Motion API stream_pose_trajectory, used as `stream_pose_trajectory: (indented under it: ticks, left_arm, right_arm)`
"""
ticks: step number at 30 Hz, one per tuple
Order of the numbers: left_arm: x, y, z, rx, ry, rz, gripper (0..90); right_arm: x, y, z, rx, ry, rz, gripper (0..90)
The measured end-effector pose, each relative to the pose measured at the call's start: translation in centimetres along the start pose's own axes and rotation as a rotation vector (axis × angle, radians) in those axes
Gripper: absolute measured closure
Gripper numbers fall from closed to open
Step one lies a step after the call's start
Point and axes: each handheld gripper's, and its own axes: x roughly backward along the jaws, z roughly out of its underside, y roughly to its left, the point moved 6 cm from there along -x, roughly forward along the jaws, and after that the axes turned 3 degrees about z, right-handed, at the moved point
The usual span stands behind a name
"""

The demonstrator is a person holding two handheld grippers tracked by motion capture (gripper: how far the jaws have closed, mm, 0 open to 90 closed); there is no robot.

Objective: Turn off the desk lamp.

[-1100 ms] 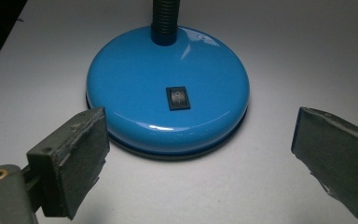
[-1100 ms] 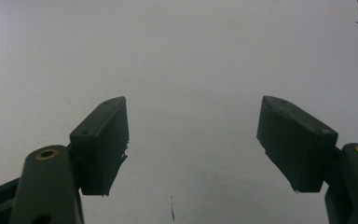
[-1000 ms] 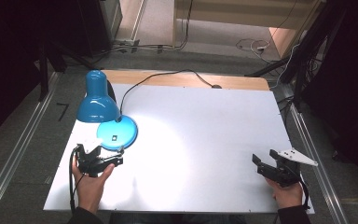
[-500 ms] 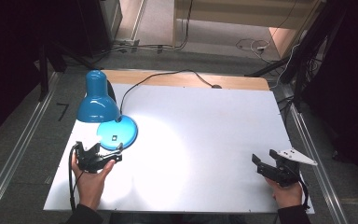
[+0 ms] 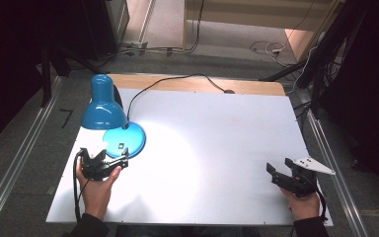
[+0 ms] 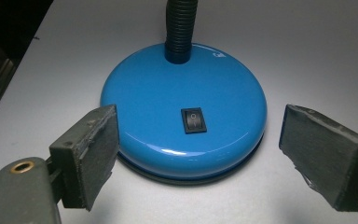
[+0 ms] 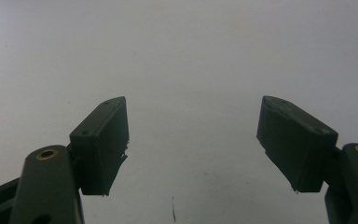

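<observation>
A blue desk lamp stands at the left of the white table (image 5: 212, 148), its shade (image 5: 103, 111) bent down over its round base (image 5: 126, 140). In the left gripper view the base (image 6: 182, 116) fills the middle, with a black rocker switch (image 6: 193, 120) on top and the black flexible neck (image 6: 179, 28) rising behind. My left gripper (image 5: 109, 159) (image 6: 198, 149) is open, just in front of the base, its jaws spread to either side of it without touching. My right gripper (image 5: 279, 175) (image 7: 193, 142) rests open at the table's right front, nothing between its jaws.
The lamp's black cord (image 5: 177, 79) runs from the base toward the table's far edge, where a wooden strip (image 5: 202, 85) shows. Metal rails (image 5: 19, 163) line the floor on both sides. Cables and a power strip (image 5: 138, 47) lie on the floor beyond.
My left gripper has crept slightly forward and right toward the lamp base. The right gripper has barely moved.
</observation>
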Motion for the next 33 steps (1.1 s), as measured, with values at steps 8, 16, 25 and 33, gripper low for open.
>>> stream_pose_trajectory:
  ticks: [8, 16, 25, 33]
  left_arm:
    - [-0.2, -0.1, -0.2, -0.011, -0.021, 0.001, 31.4]
    - [-0.4, 0.5, -0.6, 0.02, -0.043, 0.067, 67.0]
    - [-1.2, 0.5, -0.6, 0.015, -0.022, 0.128, 90.0]
    - [-1.7, 0.8, -0.6, 0.014, -0.002, 0.11, 90.0]
  right_arm:
    - [0.0, 0.0, 0.0, -0.001, -0.002, -0.003, 23.7]
    - [0.0, 0.1, -0.1, 0.003, -0.001, -0.003, 23.7]
    - [0.0, 0.0, -0.1, 0.0, -0.003, -0.006, 23.7]
    - [0.0, 0.0, -0.1, 0.003, -0.003, -0.005, 23.7]
